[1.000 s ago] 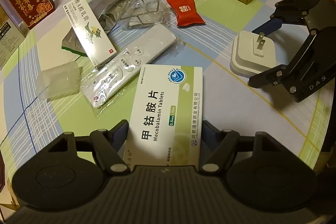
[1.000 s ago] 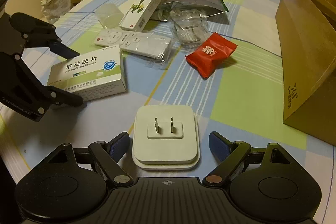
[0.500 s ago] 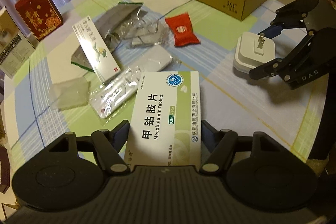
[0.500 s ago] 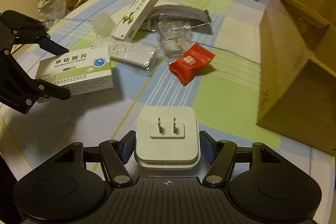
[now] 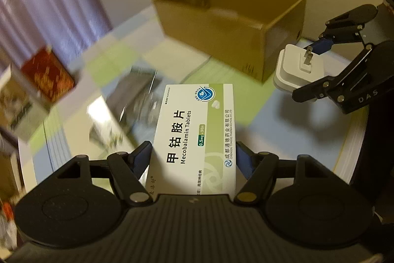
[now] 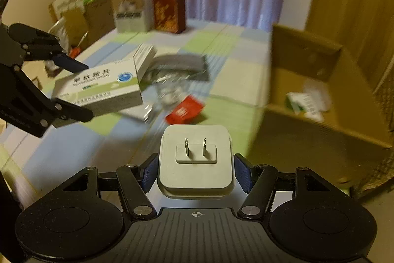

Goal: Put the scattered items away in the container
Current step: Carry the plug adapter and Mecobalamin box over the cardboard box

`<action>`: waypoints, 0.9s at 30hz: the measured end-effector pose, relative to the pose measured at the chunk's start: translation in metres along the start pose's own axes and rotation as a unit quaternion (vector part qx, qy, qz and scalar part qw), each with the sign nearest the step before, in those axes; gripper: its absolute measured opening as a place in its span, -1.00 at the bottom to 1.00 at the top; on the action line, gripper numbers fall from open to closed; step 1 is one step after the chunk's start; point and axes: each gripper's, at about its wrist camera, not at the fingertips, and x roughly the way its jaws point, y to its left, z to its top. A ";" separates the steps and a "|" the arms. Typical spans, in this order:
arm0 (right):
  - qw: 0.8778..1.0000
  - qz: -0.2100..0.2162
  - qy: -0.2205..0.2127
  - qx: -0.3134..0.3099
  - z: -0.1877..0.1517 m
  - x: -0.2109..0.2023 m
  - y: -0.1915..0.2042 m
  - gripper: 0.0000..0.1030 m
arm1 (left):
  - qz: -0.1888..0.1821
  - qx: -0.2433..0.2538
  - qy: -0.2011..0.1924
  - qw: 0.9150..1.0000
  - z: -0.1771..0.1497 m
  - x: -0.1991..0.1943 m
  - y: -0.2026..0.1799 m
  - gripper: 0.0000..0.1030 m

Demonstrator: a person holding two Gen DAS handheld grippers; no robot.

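Left tongs [image 5: 193,159] clamped on the pill box [image 5: 197,134], lifted clear of the tabletop [image 5: 258,112]. Right tongs [image 6: 195,169] clamped on the white plug [image 6: 195,162], prongs up, also airborne. Cardboard box [image 6: 307,100] sits ahead-right of the right tongs, open, some packets inside. Red packet [image 6: 184,110] lies on the tabletop just ahead of the plug.

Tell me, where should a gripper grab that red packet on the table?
Probably across the red packet at its narrower width, coming from above: it lies flat on the table, so only its side edges offer purchase. It is blurred; exact edges are unclear.
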 end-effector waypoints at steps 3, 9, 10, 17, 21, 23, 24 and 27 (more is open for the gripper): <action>1.000 -0.015 -0.018 0.002 0.013 -0.020 -0.020 0.29 | -0.006 0.011 -0.022 1.000 0.032 0.000 -0.010 0.32; 0.997 -0.053 -0.052 0.020 0.043 -0.048 -0.071 0.29 | -0.020 0.025 -0.069 0.997 0.101 0.001 -0.029 0.32; 0.996 -0.061 -0.055 0.021 0.046 -0.049 -0.079 0.29 | -0.021 0.026 -0.076 0.997 0.113 0.003 -0.031 0.32; 0.993 -0.094 -0.056 0.051 0.054 -0.045 -0.134 0.29 | -0.029 0.008 -0.092 0.995 0.173 0.033 -0.042 0.32; 0.992 -0.098 -0.053 0.066 0.049 -0.037 -0.152 0.29 | -0.031 -0.008 -0.086 0.996 0.188 0.056 -0.050 0.32; 0.991 -0.096 -0.053 0.074 0.045 -0.037 -0.160 0.29 | -0.035 -0.022 -0.082 0.996 0.195 0.067 -0.052 0.32; 0.991 -0.096 -0.052 0.075 0.044 -0.036 -0.162 0.29 | -0.038 -0.025 -0.080 0.996 0.197 0.071 -0.053 0.32; 0.991 -0.095 -0.050 0.078 0.040 -0.034 -0.169 0.29 | -0.047 -0.027 -0.072 0.996 0.203 0.088 -0.058 0.32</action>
